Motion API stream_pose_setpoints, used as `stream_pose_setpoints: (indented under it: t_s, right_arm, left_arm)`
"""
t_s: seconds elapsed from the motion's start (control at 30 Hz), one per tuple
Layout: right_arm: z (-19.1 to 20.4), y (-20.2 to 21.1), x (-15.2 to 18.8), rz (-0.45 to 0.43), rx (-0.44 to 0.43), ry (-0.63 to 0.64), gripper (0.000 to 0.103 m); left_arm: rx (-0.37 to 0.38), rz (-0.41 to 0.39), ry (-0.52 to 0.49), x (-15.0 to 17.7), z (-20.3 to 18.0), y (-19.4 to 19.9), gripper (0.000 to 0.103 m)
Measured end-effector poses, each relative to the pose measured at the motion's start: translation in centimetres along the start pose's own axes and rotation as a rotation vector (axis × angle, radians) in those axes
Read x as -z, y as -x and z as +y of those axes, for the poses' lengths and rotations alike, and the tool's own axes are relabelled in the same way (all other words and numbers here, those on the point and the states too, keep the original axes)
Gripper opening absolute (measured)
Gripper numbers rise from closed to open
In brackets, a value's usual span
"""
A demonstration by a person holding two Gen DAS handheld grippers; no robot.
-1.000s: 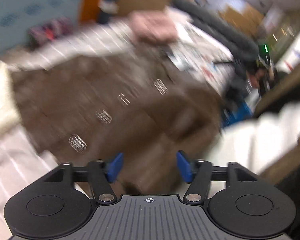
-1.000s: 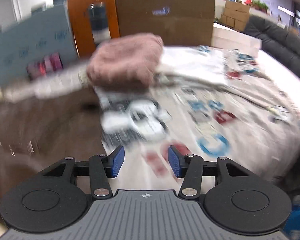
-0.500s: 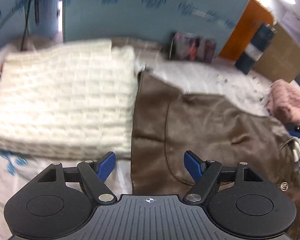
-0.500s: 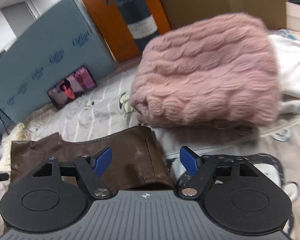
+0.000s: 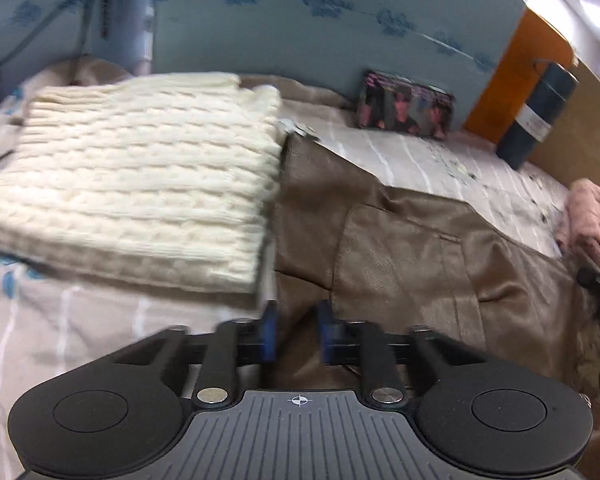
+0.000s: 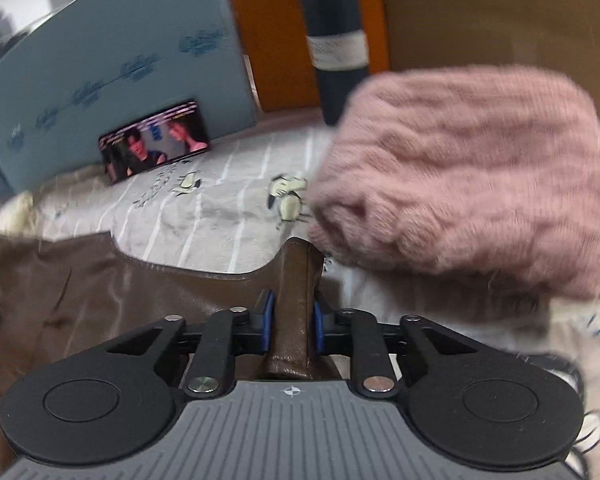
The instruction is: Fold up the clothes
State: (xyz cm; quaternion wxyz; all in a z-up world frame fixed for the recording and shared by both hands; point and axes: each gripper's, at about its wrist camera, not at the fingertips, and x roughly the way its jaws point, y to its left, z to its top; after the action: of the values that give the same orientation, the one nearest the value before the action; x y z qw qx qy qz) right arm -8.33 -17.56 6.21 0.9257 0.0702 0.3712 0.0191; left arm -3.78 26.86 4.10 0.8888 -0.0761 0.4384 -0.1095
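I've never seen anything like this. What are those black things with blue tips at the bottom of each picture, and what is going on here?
They are hand-held grippers, one in each of a person's hands, each with a camera looking along its two fingers. One picture comes from the left gripper, the other from the right gripper. Both are pinched on the brown garment, each at a different edge, seemingly to fold it. On the bedsheet also lie a folded cream sweater and a folded pink sweater. Behind stand a phone playing a video and a dark flask.
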Motion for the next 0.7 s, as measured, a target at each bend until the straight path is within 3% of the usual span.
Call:
stream_pose_setpoints:
  t_s: [0.17, 0.23, 0.33, 0.7]
  right_arm:
    - [2.2, 1.5, -1.2, -0.093, 0.044, 0.154, 0.014]
    - [2.6, 1.5, -1.7, -0.120, 0.056, 0.183, 0.013]
    - [3.2, 0.8, -2.4, -0.137, 0.055, 0.197, 0.011]
    - [4.6, -1.3, -4.5, -0.226, 0.056, 0.252, 0.010]
  left_arm:
    - [0.022, -0.050, -0.076, 0.6, -2.1, 2.2, 0.004]
    - [-0.013, -0.069, -0.113, 0.9, -2.6, 1.9, 0.002]
    - [-0.036, -0.076, -0.082, 0.7, -2.2, 1.5, 0.002]
    - [-0.099, -0.225, -0.140, -0.8, -3.3, 4.3, 0.001]
